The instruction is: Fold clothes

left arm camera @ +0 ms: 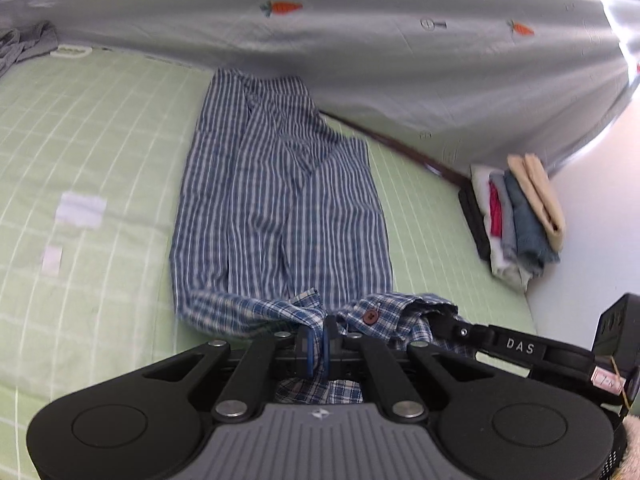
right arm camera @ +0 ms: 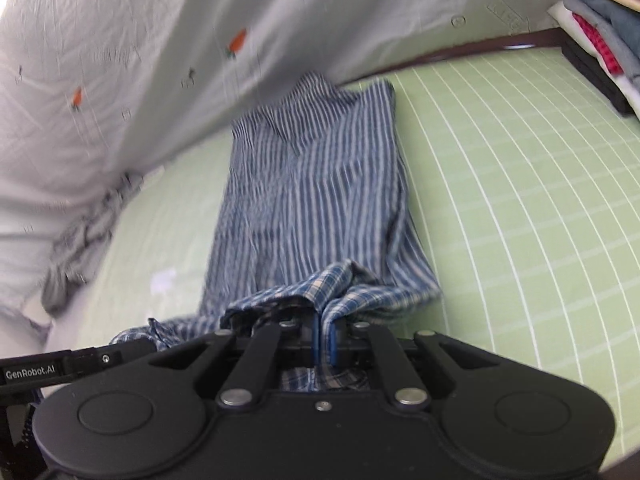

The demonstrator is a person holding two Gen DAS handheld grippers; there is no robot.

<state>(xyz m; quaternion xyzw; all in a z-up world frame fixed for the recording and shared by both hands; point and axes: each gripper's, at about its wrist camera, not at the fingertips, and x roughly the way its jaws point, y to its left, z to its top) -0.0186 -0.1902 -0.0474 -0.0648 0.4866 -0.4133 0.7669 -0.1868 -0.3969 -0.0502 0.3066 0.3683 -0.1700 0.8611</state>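
Observation:
A blue-and-white striped shirt (left arm camera: pixel 276 200) lies lengthwise on the green checked mat (left arm camera: pixel 80 128), its far end against the hanging sheet. My left gripper (left arm camera: pixel 319 336) is shut on the shirt's near plaid-lined edge, beside a red button (left arm camera: pixel 371 316). In the right wrist view the same shirt (right arm camera: pixel 316 192) stretches away, and my right gripper (right arm camera: pixel 327 336) is shut on the near edge a little further right. Both pinch the cloth, and the near hem is lifted off the mat. The right gripper's body (left arm camera: pixel 520 348) shows at the left view's lower right.
A pale sheet with carrot prints (left arm camera: pixel 360 40) hangs behind the mat. A stack of folded clothes (left arm camera: pixel 520 216) sits at the mat's right end by a white wall. Crumpled grey cloth (right arm camera: pixel 80 248) lies at the left edge. White patches (left arm camera: pixel 80 210) mark the mat.

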